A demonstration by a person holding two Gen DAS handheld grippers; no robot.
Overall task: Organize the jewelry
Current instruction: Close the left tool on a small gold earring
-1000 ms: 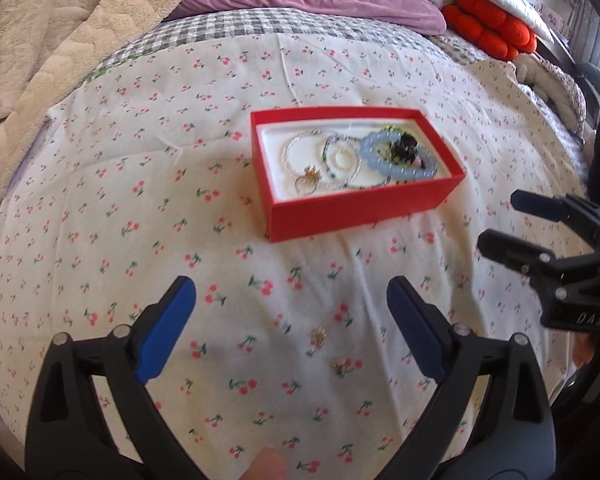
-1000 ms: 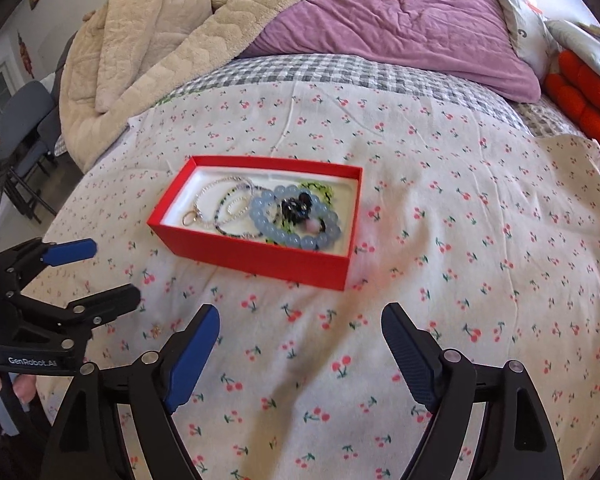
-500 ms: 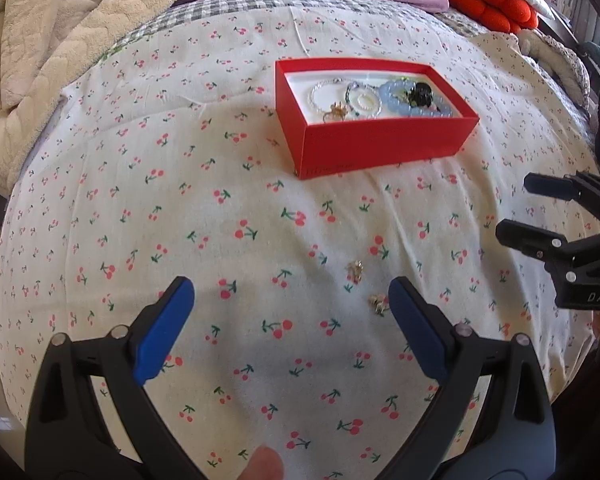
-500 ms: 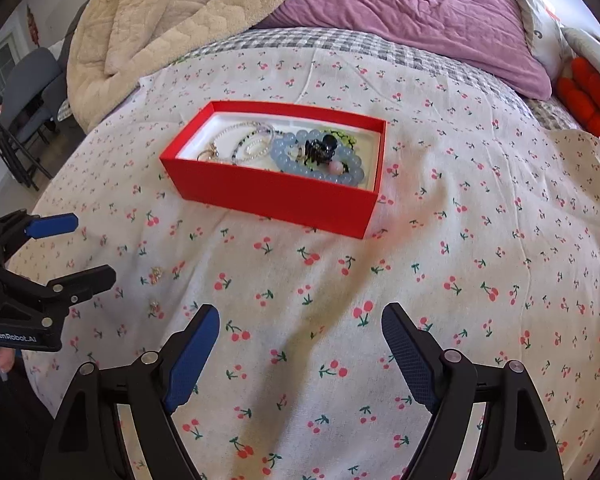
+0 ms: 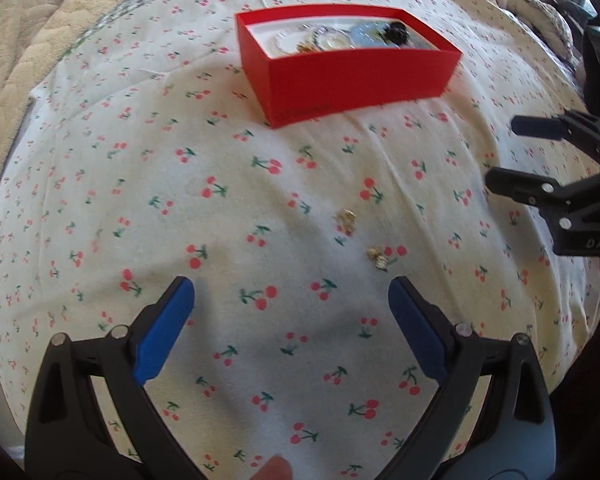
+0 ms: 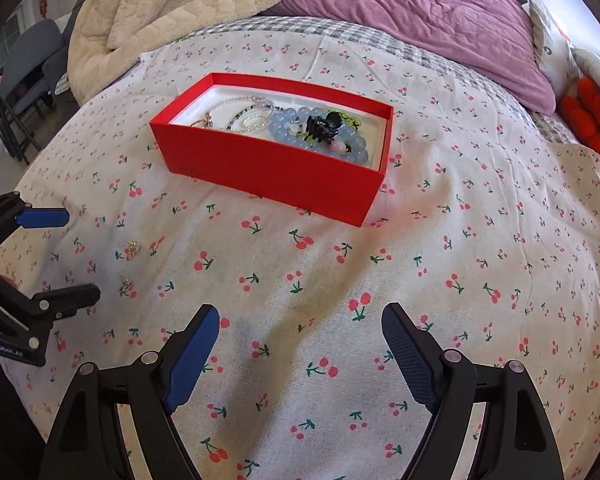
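Left wrist view: left gripper (image 5: 290,300), jaws spread wide, holding nothing, poised low over the cherry-print bedsheet (image 5: 140,184).
Item 1: gold earring (image 5: 378,257), loose on the sheet, just ahead of the right-hand blue pad (image 5: 416,332) and slightly inboard of it.
Item 2: second gold earring (image 5: 346,218), a little farther out along the same line. The pair's axis runs from near right to far left.
Item 3: red box (image 5: 356,68), well beyond both earrings, open; it holds a blue bead bracelet (image 6: 320,136), pearl strands and a black hair clip (image 6: 322,124).

Right wrist view: right gripper (image 6: 300,332), also wide open and empty, aimed at bare sheet in front of the box. Both earrings lie far off to its left, beside the left gripper. Judgement: the left gripper is the nearer and should take them.

Change from a second ago: the left gripper has dropped toward the sheet; the earrings now sit higher and to the right between the pads, and the box has moved toward the top of the view.
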